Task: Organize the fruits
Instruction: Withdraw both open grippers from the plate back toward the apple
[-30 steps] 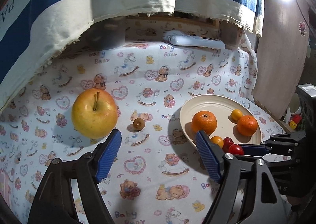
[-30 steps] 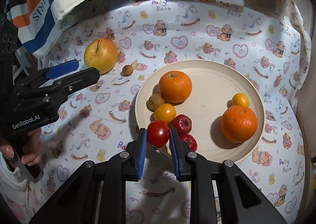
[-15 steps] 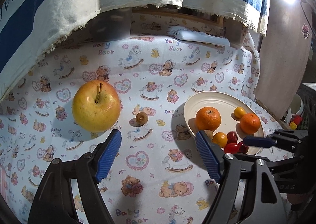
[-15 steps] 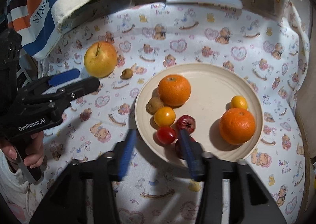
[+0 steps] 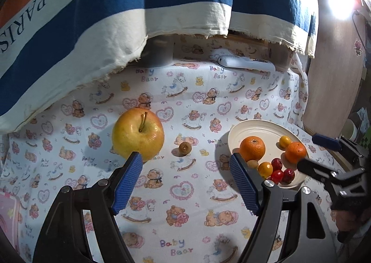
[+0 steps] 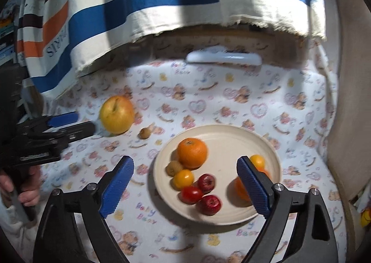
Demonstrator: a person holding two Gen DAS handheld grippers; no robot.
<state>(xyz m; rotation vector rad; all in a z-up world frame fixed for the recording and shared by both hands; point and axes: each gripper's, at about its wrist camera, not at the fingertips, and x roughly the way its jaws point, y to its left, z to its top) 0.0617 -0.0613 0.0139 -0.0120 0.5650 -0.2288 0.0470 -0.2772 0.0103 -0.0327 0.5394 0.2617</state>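
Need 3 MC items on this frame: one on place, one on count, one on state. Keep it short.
1. Where is the apple?
A. On the plate
B. On the cloth, left of the plate
C. In the left gripper

2. How many oranges lie on the plate?
A. Two
B. One
C. Four

3. How does the right gripper stand?
A. Shut on the tomato
B. Shut, empty
C. Open, empty

Key:
1 B: the apple sits on the cloth, apart from the plate, beyond the left gripper's open fingers.
2 A: one orange at the plate's left, the other orange at its right.
3 C: its jaws have just been opening and stand wide; the tomato lies on the plate, touched by neither pad.
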